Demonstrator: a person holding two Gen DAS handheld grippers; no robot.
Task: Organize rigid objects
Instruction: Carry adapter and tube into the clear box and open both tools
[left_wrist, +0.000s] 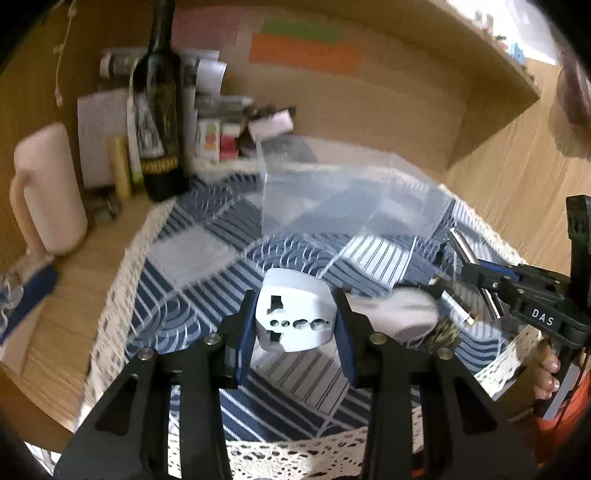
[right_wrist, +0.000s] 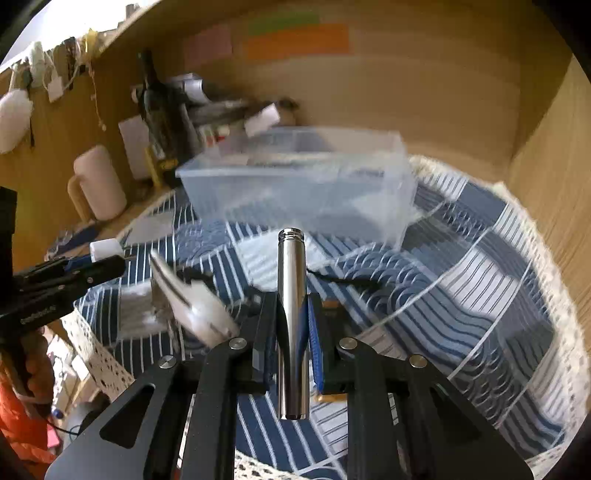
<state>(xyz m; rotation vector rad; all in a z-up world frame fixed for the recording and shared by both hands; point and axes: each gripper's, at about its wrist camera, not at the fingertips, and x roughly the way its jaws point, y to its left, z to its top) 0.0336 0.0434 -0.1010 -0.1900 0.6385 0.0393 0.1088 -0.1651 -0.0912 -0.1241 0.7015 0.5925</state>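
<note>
Fingers of the left gripper pinched a white plug adapter above the blue patterned cloth. Narrowly closed, the right gripper clasped an upright metal tube. Beyond both, a clear plastic bin sat on that cloth, a dark bottle behind it.

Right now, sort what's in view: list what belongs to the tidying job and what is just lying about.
Part of the job:
- white plug adapter, clamped in the left gripper
- metal tube, clamped in the right gripper
- clear plastic bin on the blue patterned cloth

Just lying about:
- dark bottle
- pink jug
- sticky notes on the back wall
</note>
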